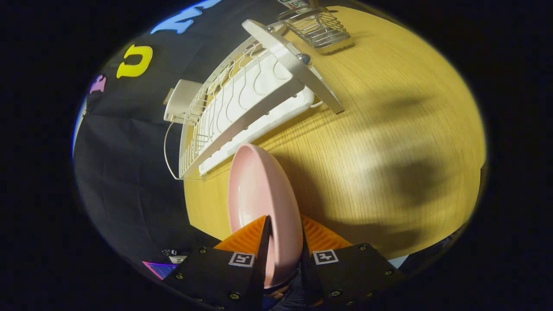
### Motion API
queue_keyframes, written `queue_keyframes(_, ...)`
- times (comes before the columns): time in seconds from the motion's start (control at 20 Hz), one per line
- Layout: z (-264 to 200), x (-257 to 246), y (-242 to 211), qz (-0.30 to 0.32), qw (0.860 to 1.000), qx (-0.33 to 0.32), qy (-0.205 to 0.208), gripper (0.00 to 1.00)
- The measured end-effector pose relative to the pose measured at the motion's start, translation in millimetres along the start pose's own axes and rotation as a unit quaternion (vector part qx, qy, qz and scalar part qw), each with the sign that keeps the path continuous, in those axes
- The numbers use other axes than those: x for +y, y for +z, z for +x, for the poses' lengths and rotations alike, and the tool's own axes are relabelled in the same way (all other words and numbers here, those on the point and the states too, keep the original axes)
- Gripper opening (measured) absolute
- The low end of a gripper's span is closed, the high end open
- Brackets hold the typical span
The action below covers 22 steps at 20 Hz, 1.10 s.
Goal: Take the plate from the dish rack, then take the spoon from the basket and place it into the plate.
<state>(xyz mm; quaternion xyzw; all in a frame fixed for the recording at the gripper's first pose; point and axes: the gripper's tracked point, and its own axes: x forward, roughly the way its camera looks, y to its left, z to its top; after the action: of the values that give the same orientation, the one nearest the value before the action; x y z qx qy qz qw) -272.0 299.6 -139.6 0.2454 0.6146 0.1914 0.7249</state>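
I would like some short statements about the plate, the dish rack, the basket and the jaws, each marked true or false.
1. The pink plate is held on edge between the jaws of the gripper. True.
2. The plate stands in the white dish rack. False: it is out of the rack, in the gripper, with the rack beyond it.
3. The wire basket stands on the wooden table beyond the rack. True.
4. The jaws are wide open with nothing between them. False: both press on the plate's rim.
5. The spoon already lies in the plate. False: the plate's visible face is bare.
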Motion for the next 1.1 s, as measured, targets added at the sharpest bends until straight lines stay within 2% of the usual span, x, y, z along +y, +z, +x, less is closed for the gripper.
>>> queue_keyframes(0.1,0,-4,-1,-0.002,1.0,0.002,-0.014,0.38)
queue_keyframes(0.25,-3,-14,5,-0.008,0.999,-0.007,-0.032,0.56)
queue_keyframes(0.45,-18,-25,17,0.002,0.999,-0.027,-0.037,0.56)
queue_keyframes(0.75,-62,-43,54,-0.018,0.992,-0.107,-0.057,0.56)
queue_keyframes(0.95,-101,-50,96,-0.043,0.974,-0.204,-0.091,0.56)
queue_keyframes(1.1,-136,-50,132,-0.092,0.945,-0.291,-0.119,0.56)
